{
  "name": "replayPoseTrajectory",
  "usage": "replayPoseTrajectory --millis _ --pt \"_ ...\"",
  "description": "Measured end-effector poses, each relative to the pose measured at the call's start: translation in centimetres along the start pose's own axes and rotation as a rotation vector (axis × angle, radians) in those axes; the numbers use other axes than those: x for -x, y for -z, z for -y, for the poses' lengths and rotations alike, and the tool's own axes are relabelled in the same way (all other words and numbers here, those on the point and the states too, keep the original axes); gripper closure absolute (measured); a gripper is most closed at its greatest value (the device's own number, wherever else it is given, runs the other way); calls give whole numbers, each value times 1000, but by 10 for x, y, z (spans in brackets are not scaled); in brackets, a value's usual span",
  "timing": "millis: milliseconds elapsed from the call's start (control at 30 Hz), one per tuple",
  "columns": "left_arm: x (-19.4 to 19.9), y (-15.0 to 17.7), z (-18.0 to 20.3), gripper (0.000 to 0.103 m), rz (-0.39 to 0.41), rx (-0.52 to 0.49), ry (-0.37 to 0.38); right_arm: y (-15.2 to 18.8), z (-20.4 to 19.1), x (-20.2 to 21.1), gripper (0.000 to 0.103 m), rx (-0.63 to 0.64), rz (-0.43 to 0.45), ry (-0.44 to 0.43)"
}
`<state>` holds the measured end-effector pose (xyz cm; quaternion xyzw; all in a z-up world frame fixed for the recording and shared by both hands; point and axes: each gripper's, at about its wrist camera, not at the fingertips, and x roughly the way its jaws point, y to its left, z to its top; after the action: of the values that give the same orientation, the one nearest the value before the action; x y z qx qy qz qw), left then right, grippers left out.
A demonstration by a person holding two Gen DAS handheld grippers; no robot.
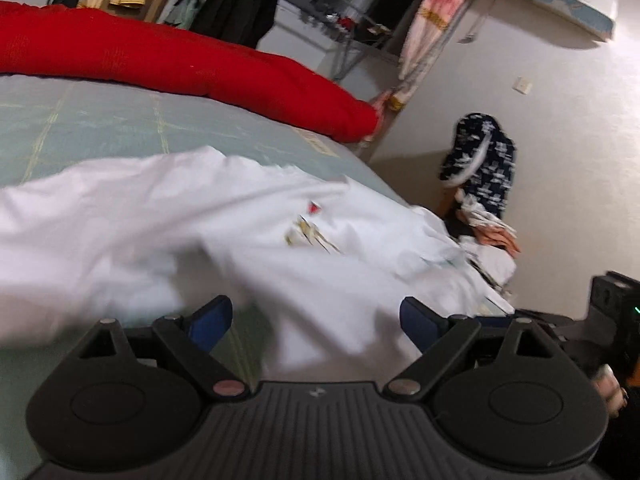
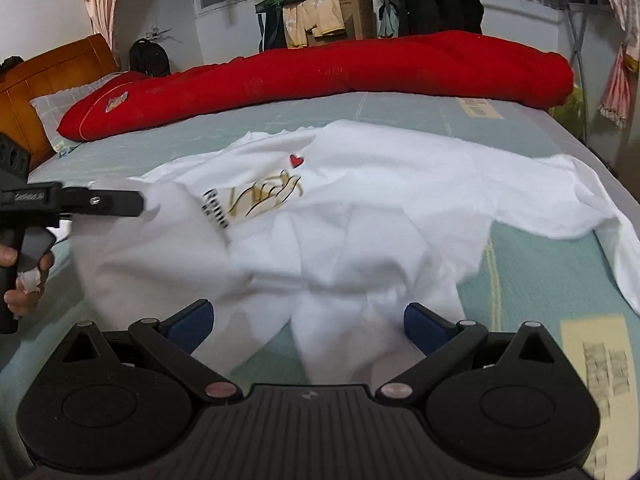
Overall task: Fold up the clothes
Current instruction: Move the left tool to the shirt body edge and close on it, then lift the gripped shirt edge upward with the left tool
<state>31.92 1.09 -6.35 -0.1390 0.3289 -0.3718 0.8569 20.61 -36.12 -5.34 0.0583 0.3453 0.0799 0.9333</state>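
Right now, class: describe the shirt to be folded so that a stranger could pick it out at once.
Start at the bed with its pale green sheet and the long red quilt along the far side. In front of that quilt lies a crumpled white T-shirt. It alone has a small red heart above a gold drawing.

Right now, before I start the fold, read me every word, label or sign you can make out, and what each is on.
"Rome": partial black word on the white T-shirt, cut off by a fold beside its gold hand print; a red heart sits above.
Left gripper body: white brand lettering, too blurred to read.
Yellowish printed patches on the bed sheet: too blurred to read.
Red quilt emblem: no legible text.
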Motion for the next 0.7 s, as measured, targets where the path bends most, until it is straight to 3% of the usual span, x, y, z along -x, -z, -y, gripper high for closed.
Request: replayPoseTrajectory --millis 233,400,467,633,700 --pt "27 51 2 14 -39 59 25 42 -6 38 0 -152 -10 -86" --pt "7 47 -9 15 -43 106 25 53 -14 42 0 -170 -32 -96" --pt "-3 41 -15 20 -50 126 27 54 -16 44 0 -168 -33 -98" --pt "-24 30 -14 46 -91 103 1 53 -14 45 0 -180 -17 -96" --pt "-24 28 -12 50 -113 118 -1 55 -12 44 0 -194 -19 -99"
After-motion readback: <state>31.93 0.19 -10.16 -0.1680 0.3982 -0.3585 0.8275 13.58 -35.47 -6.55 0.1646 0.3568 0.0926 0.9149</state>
